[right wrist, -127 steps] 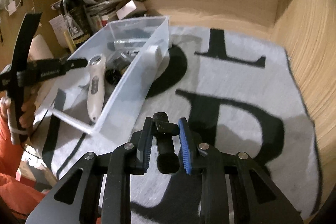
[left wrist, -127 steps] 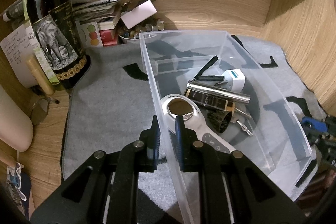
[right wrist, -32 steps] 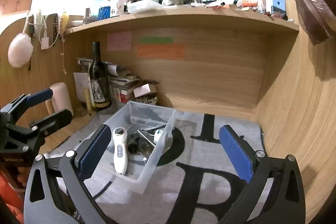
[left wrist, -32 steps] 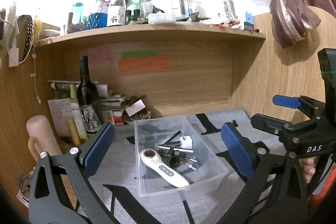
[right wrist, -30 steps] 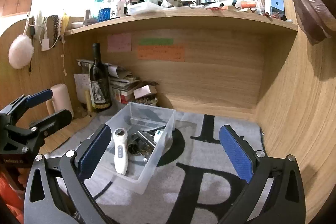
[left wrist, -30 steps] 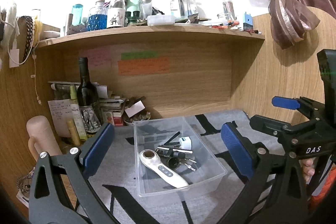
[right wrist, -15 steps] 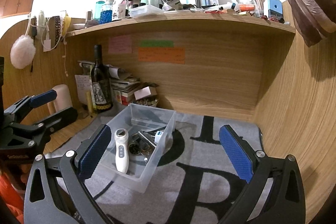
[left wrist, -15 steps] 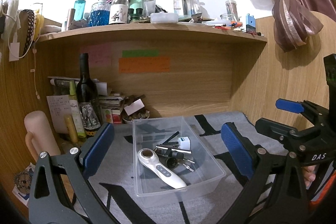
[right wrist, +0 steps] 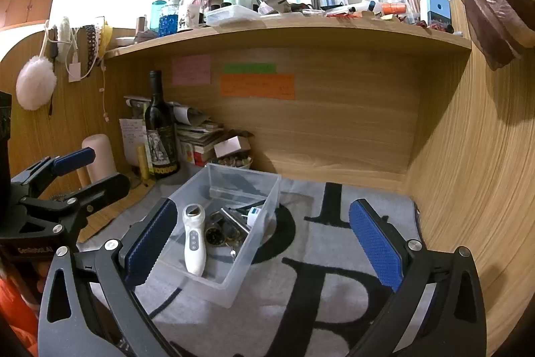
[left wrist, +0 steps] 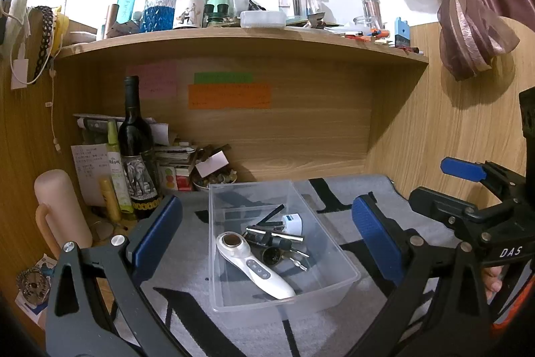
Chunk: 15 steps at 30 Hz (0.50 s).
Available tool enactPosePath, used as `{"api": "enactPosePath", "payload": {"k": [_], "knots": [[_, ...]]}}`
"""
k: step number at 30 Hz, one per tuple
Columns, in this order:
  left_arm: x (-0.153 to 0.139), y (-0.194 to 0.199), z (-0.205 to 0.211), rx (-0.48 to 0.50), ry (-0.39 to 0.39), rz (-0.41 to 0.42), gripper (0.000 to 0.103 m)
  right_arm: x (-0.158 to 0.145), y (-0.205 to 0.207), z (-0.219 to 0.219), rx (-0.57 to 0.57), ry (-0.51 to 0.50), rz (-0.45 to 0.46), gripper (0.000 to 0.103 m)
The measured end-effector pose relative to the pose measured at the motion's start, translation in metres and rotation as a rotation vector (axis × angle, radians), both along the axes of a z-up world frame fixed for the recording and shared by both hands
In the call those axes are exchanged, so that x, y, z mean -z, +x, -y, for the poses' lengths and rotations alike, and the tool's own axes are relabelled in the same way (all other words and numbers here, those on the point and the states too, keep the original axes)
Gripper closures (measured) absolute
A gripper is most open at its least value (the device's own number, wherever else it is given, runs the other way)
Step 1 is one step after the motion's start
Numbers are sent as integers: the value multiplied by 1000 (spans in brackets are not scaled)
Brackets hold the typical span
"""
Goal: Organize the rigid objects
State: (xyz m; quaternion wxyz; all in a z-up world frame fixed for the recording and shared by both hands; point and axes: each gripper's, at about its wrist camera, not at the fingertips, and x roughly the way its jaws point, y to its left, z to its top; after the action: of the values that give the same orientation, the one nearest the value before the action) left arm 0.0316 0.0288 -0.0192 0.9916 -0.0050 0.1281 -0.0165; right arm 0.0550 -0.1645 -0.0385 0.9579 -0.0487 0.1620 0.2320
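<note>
Left wrist view: the left gripper (left wrist: 267, 233), spread wide and empty, hovers above a clear plastic bin (left wrist: 347, 270) on a grey mat (left wrist: 187, 270); a white handheld device (left wrist: 252, 265) lies inside. Right wrist view: the right gripper (right wrist: 264, 238) is likewise wide apart and empty, the bin (right wrist: 234, 285) left of centre.

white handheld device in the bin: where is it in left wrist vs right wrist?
Left wrist: white handheld device lies lower centre, in the clear bin, round head toward the back left, handle toward the near right corner.
Right wrist: white handheld device sits left of centre, along the bin's left side, head away from the camera.
Shared landmark: wine bottle, back left of the bin.
</note>
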Motion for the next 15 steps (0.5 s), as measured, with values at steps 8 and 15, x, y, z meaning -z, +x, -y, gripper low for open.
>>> {"api": "enactPosePath", "payload": {"k": [8, 15], "knots": [[1, 2, 1, -1, 5, -3, 0, 2, 2, 0, 6, 1, -5, 0], [1, 3, 1, 3, 10, -7, 0, 2, 1, -1, 14, -2, -1, 0]]}}
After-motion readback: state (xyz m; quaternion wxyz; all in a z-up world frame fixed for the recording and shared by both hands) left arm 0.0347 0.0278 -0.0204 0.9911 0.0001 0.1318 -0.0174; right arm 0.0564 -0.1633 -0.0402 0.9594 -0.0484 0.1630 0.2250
